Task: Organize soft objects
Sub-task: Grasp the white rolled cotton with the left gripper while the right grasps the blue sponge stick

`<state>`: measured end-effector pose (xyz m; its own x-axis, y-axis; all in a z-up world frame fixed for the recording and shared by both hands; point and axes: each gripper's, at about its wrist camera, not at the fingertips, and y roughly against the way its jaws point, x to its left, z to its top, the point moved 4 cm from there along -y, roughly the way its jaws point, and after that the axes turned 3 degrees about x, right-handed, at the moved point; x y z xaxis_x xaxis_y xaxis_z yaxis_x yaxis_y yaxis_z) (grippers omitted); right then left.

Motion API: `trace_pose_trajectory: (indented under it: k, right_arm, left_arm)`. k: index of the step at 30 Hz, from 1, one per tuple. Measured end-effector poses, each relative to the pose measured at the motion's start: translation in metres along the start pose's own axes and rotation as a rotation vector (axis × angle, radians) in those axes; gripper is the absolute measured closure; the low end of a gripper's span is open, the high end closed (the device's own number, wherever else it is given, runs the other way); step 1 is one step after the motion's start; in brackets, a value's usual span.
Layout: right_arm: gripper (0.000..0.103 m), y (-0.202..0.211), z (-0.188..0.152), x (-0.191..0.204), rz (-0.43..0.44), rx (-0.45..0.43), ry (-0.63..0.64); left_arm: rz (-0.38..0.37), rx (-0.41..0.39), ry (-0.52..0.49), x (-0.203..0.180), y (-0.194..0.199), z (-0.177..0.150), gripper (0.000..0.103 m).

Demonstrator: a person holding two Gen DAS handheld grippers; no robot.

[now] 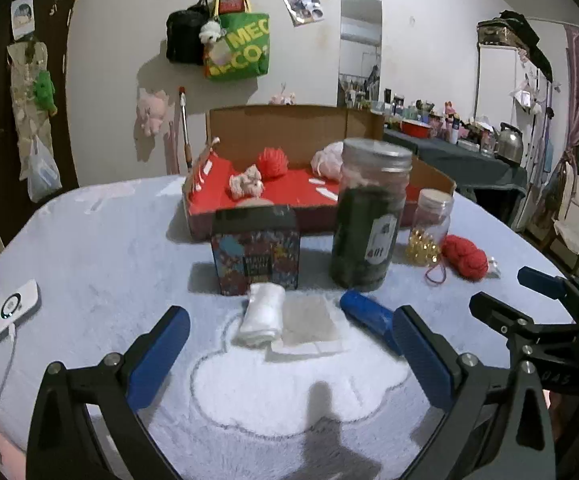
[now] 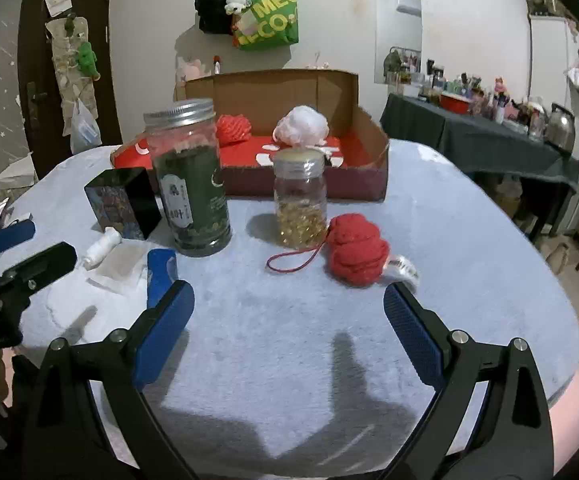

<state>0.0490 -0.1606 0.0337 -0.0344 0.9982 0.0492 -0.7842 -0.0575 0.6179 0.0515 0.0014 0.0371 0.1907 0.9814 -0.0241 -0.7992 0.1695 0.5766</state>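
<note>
Pale blue fleece covers the table (image 2: 429,216), and behind it a green tote bag (image 1: 239,50) lettered "MEC" and "ECO" hangs on the white wall. At the table's far edge sits a cardboard box (image 1: 289,132) with a red floor, holding a red woolly ball (image 1: 272,162), a small pinkish plush (image 1: 246,185) and a white fluffy bundle (image 2: 300,125). In front of the box stand a patterned tin (image 1: 255,254) whose label is too blurred to read, a tall jar of dark contents (image 2: 188,178) with a label bearing unreadable characters, and a smaller jar of golden beads (image 2: 300,204). Beside that jar lies a red knitted toy (image 2: 355,254) with a cord loop. A rolled white cloth (image 1: 261,314) rests just before the tin, next to a flat grey pad (image 1: 309,318). The left gripper (image 1: 289,354) has its fingers spread wide, empty, near the cloth. The right gripper (image 2: 289,334) is likewise spread and empty, short of the red toy.
</note>
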Motion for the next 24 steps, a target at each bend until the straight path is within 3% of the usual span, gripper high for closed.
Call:
trace_pose_trajectory:
  k: [13,19,24]
  right_arm:
    - [0.006,-0.032,0.0,0.023,0.103,0.083,0.003]
    - [0.006,-0.051,0.004,0.042,0.167,0.133,0.015]
    - [0.006,-0.061,0.005,0.056,0.17,0.15,0.069]
  left_arm:
    - [0.026,0.09,0.013,0.034,-0.023,0.001,0.002]
    - [-0.002,0.183,0.011,0.049,-0.046,-0.001,0.014]
    - [-0.056,0.234,-0.003,0.05,-0.058,0.002,0.027]
